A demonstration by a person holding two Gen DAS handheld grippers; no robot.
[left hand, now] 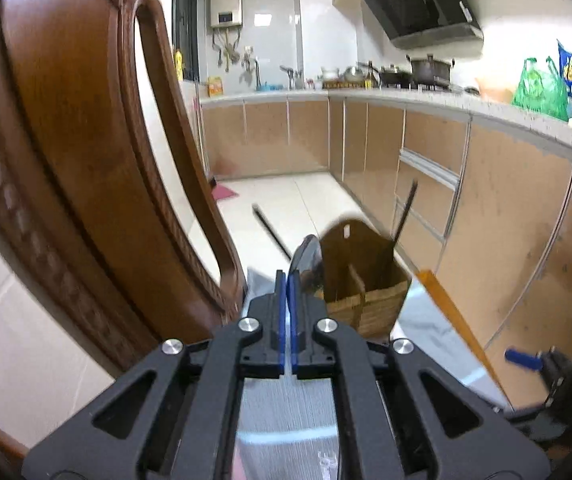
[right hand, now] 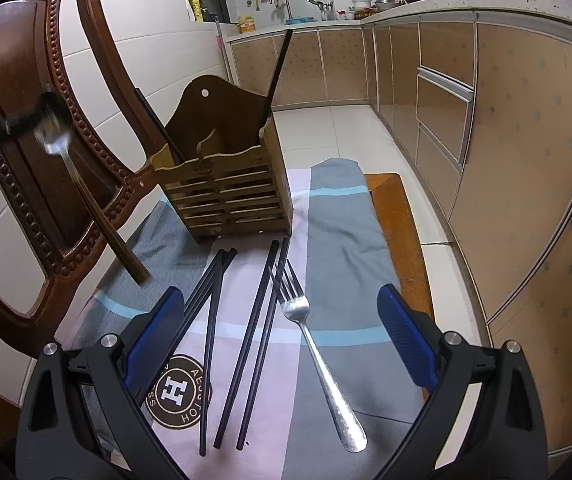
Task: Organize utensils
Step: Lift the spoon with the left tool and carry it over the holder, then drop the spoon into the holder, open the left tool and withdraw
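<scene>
The left gripper (left hand: 288, 280) is filling the near edge of the left wrist view, its blue fingers (left hand: 281, 304) pressing together on the bowl of a spoon (left hand: 304, 256), which is rising just past their tips. Just beyond, to the right, the wooden utensil holder (left hand: 366, 280) is standing on the striped cloth (left hand: 282, 412), with black chopsticks (left hand: 402, 216) leaning out of it. A brown chair (left hand: 86, 160) is looming at left.

In the right wrist view, the right gripper (right hand: 280, 344) is hovering with its fingers (right hand: 402, 336) spreading wide above the cloth-covered surface (right hand: 394, 220). Between them a fork (right hand: 318, 356) is lying beside loose black chopsticks (right hand: 258, 344). The holder is standing farther back, two chopsticks inside. At far left, the spoon is hanging handle-down in the air, gripped at its bowl.
</scene>
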